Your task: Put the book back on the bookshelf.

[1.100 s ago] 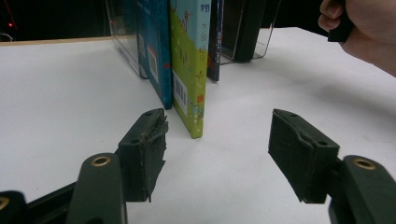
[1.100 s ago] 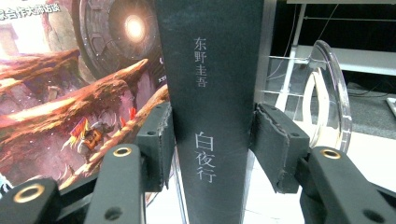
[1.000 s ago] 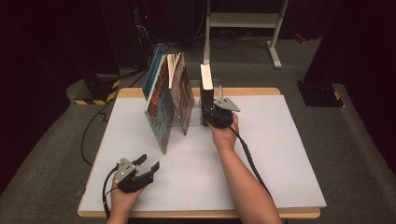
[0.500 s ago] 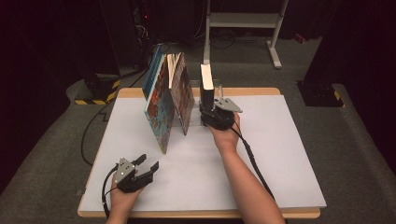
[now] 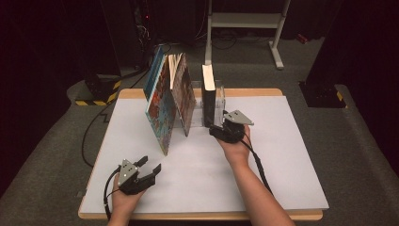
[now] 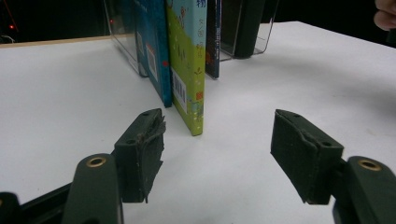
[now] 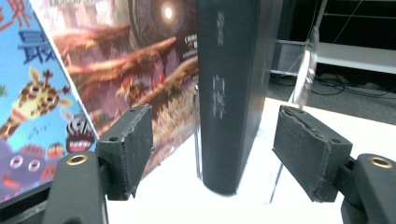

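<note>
The dark book (image 5: 208, 94) stands upright in the clear holder (image 5: 219, 101) at the back of the table (image 5: 282, 155), beside the leaning picture books (image 5: 167, 101). The right tongs (image 5: 217, 130) sit just in front of it; the jaws have just been opening and grip nothing. The left tongs (image 5: 149, 167) rest near the front edge, spread wide and empty.

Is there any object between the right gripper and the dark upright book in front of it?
No, nothing visible. The dark book stands straight ahead of the right gripper, whose open jaws do not touch it. The leaning picture books stand to its side.
</note>
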